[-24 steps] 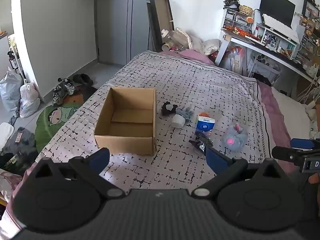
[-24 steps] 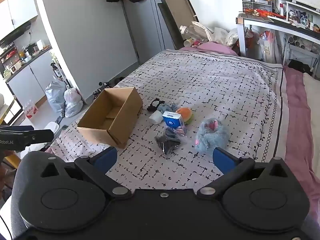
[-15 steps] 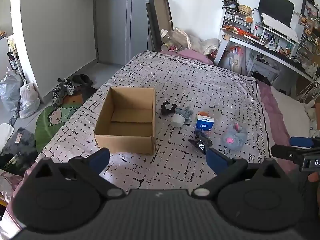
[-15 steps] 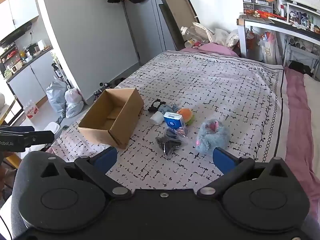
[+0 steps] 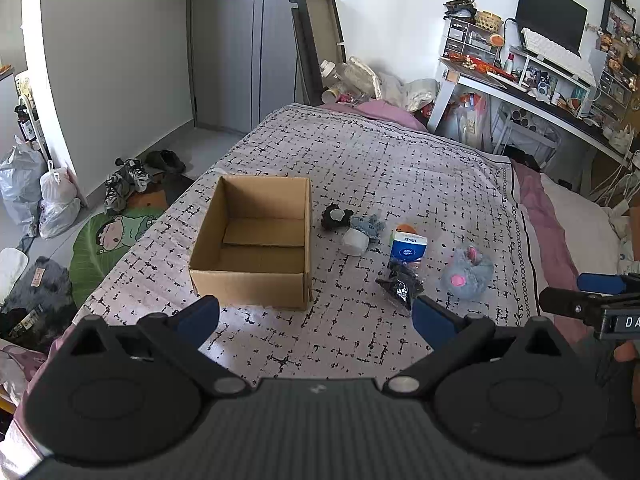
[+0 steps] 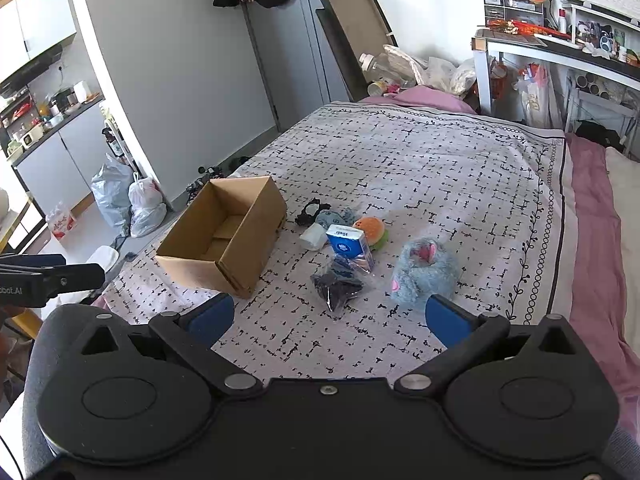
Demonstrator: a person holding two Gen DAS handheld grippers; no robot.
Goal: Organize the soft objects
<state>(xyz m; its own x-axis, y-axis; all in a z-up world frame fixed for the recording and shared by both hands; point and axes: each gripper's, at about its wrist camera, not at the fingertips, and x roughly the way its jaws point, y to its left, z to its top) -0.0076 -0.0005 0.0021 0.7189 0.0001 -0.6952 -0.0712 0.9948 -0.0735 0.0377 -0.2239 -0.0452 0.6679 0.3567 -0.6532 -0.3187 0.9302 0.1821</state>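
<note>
An open, empty cardboard box (image 5: pixel 256 240) (image 6: pixel 228 236) stands on the patterned bedspread. To its right lie a black plush (image 5: pixel 335 216), a small grey-blue plush (image 5: pixel 367 225), a white soft roll (image 5: pixel 355 241), a blue tissue pack (image 5: pixel 408 245) (image 6: pixel 349 246), an orange plush (image 6: pixel 370 229), a dark item in a clear bag (image 5: pixel 401 285) (image 6: pixel 339 286) and a grey-blue plush mouse (image 5: pixel 466 269) (image 6: pixel 424 272). My left gripper (image 5: pixel 316 320) is open and empty, short of the box. My right gripper (image 6: pixel 330 318) is open and empty, short of the bag and mouse.
The bed's left edge drops to a floor with shoes (image 5: pixel 128 180), a green mat (image 5: pixel 112 240) and plastic bags (image 5: pixel 56 204). A cluttered desk (image 5: pixel 540 92) stands at the far right. A pink sheet (image 6: pixel 596 216) runs along the bed's right side.
Both grippers have drifted slightly; the view of the box and soft things has shifted a little. Nothing has been taken hold of.
</note>
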